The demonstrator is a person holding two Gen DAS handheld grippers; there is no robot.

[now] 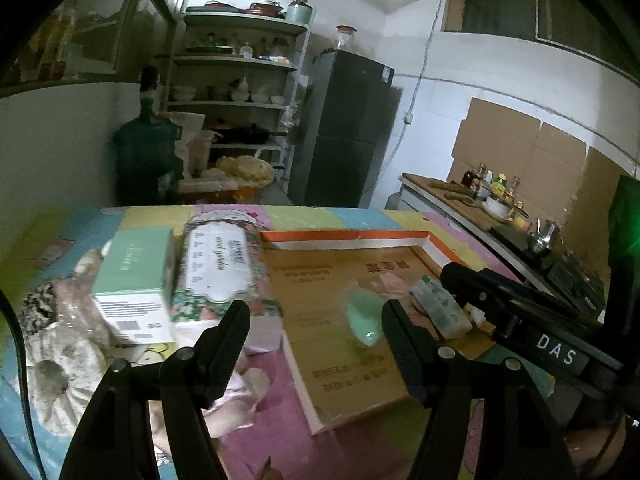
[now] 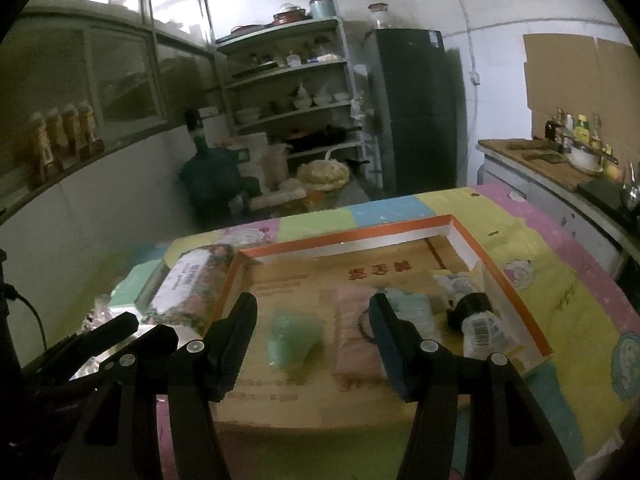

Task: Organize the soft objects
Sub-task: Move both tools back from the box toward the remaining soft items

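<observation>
while we hover both over the orange-rimmed tray, our left gripper and right gripper gape empty above a green pouch

The black two-finger left gripper and the black two-finger right gripper both tilt downward side by side, jaws spread apart with nothing clamped between their ribbed pads.
</observation>
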